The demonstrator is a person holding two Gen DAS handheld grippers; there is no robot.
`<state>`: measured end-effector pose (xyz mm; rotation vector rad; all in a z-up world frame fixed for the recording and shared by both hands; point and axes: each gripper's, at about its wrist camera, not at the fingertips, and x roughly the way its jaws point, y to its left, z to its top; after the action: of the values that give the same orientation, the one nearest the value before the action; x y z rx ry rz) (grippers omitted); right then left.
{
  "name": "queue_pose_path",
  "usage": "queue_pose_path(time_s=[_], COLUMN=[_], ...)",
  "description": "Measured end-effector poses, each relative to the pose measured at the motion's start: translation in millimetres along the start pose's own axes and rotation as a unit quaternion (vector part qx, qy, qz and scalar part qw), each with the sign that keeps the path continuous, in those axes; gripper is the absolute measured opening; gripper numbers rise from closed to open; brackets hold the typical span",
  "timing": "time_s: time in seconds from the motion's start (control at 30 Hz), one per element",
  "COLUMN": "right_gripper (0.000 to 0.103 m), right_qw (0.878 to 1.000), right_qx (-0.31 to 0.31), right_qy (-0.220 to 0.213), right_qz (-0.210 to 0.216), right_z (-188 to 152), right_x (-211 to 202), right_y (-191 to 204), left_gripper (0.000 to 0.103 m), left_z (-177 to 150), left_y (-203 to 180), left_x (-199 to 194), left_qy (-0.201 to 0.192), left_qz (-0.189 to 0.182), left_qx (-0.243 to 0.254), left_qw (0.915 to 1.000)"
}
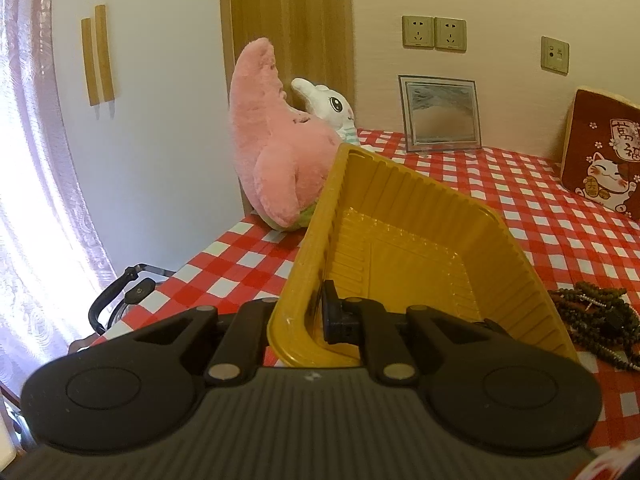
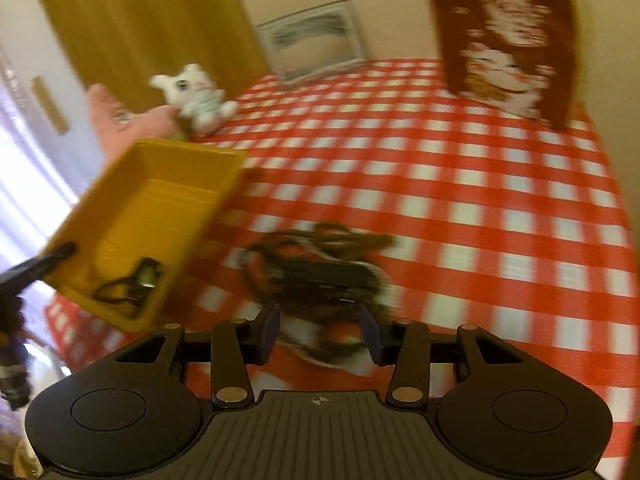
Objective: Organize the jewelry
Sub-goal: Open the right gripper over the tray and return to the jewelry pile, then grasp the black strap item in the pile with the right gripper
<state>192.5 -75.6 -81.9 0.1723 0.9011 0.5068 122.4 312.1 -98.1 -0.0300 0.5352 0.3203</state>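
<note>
A yellow plastic tray point(image 1: 420, 208) is held tilted above the red checked tablecloth point(image 1: 540, 216). My left gripper point(image 1: 318, 314) is shut on its near wall; one finger point(image 1: 338, 316) shows inside the tray, the other is hidden behind the wall. In the right wrist view the tray point(image 2: 160, 200) hangs at the left with a dark piece of jewelry point(image 2: 132, 284) in its low corner. A tangled pile of dark bead strands point(image 2: 320, 264) lies on the cloth just beyond my right gripper point(image 2: 322, 330), which is open with nothing pressed between its pads. The beads point(image 1: 592, 312) also show beside the tray.
A pink plush point(image 1: 272, 140) and a white plush point(image 1: 332, 108) stand at the table's back left. A picture frame point(image 1: 440, 112) and a red cat cushion point(image 1: 600, 152) lean on the wall. The table's left edge drops off by a black handle point(image 1: 116, 300).
</note>
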Motion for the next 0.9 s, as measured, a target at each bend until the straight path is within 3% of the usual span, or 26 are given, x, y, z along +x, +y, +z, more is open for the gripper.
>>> queue_pose_path(time_s=[0.17, 0.4, 0.63, 0.9], right_gripper=[0.045, 0.045, 0.045, 0.045], right_qw=[1.000, 0.994, 0.984, 0.964], right_qx=[-0.026, -0.102, -0.171, -0.261], right_qy=[-0.005, -0.001, 0.012, 0.009], right_qz=[-0.016, -0.027, -0.044, -0.046], right_z=[-5, -7, -11, -3], right_x=[-12, 6, 30, 60], right_y=[-17, -4, 2, 19], left_gripper=[0.010, 0.010, 0.010, 0.009], left_z=[-2, -2, -2, -3], left_y=[-3, -7, -6, -5], left_x=[-4, -6, -6, -6], left_qy=[0.003, 0.005, 0.008, 0.008], left_qz=[0.009, 0.016, 0.015, 0.015], left_qx=[-0.003, -0.006, -0.009, -0.009], left_qw=[0.9999, 0.9998, 0.9998, 0.9998])
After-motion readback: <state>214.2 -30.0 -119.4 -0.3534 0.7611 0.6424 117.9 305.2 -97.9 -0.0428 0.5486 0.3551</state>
